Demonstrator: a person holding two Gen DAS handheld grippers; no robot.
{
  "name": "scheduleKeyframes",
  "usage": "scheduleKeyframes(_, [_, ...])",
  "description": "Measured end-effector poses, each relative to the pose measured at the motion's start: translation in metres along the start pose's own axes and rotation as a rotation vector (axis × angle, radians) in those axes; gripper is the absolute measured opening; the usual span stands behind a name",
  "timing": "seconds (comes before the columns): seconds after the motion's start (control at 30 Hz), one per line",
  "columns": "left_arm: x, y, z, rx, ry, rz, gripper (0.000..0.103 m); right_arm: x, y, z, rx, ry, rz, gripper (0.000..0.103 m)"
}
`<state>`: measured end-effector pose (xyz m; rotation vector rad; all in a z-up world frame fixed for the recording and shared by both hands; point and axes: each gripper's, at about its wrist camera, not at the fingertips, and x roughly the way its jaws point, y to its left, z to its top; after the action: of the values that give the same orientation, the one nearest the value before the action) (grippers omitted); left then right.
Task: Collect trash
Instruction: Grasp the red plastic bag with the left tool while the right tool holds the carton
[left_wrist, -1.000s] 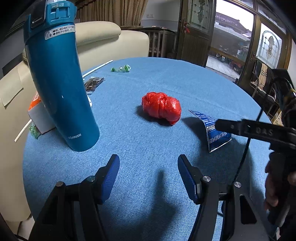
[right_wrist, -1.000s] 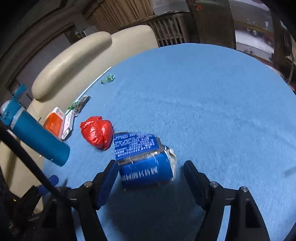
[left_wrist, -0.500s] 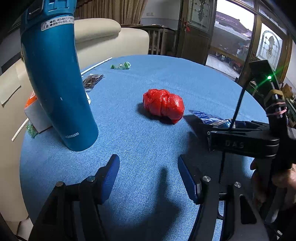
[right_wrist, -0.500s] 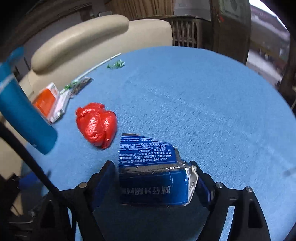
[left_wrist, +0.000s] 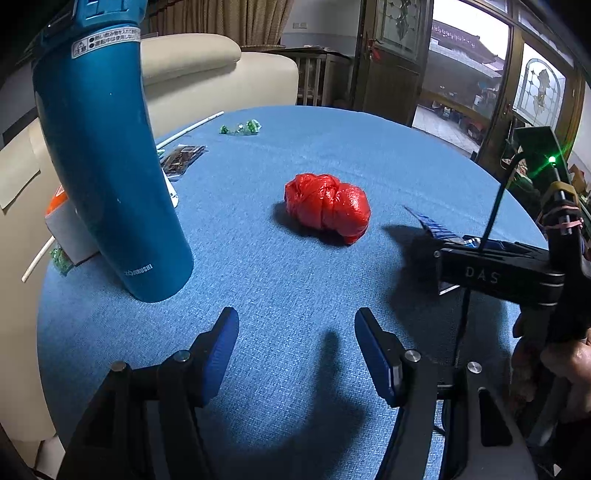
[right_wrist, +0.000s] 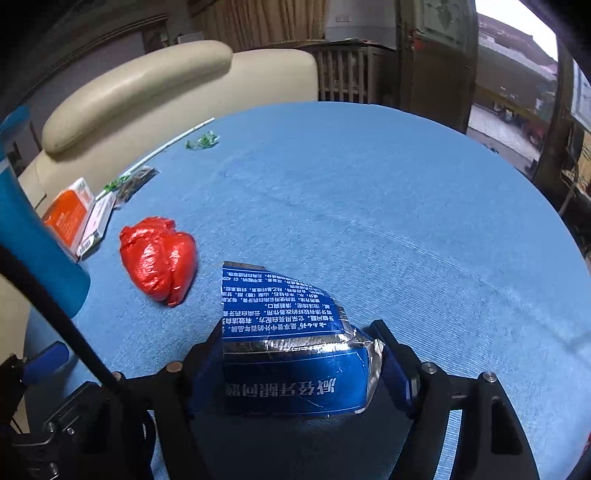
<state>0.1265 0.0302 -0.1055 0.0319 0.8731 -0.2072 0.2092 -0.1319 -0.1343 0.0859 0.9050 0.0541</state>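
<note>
A torn blue carton (right_wrist: 291, 369) with a foil rim lies on the blue tablecloth (right_wrist: 369, 203). My right gripper (right_wrist: 295, 339) is around it, the jaws closing, both pads touching its sides. Just to its left rests a knotted red plastic bag (right_wrist: 159, 258). In the left wrist view the red bag (left_wrist: 327, 210) lies ahead of my left gripper (left_wrist: 295, 332), which hovers open over bare cloth with nothing between its fingers. A corner of the carton (left_wrist: 439, 229) shows behind the right tool's black body (left_wrist: 498, 269).
A tall blue bottle (left_wrist: 107, 166) stands at the left. Behind it are an orange and white box (right_wrist: 70, 214), a dark packet (left_wrist: 183, 157), green wrappers (left_wrist: 240, 127) and a white straw (left_wrist: 192, 125). A cream sofa (right_wrist: 147, 85) edges the table; a hand (left_wrist: 561, 362) holds the right tool.
My right gripper has come forward and down until its fingers flank the blue carton, and it has rolled level. The left gripper has stayed where it was.
</note>
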Motion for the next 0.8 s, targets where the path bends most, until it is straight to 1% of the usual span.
scheduleKeyframes(0.43, [0.002, -0.009, 0.014, 0.032, -0.005, 0.012, 0.066, -0.012, -0.034, 0.000, 0.096, -0.038, -0.019, 0.077])
scheduleKeyframes(0.6, [0.005, -0.013, 0.018, 0.041, 0.005, 0.021, 0.066, -0.018, -0.048, -0.001, 0.132, -0.052, -0.019, 0.077])
scheduleKeyframes(0.8, [0.013, -0.012, 0.022, 0.027, 0.035, 0.052, 0.066, -0.024, -0.061, -0.001, 0.168, -0.076, -0.006, 0.077])
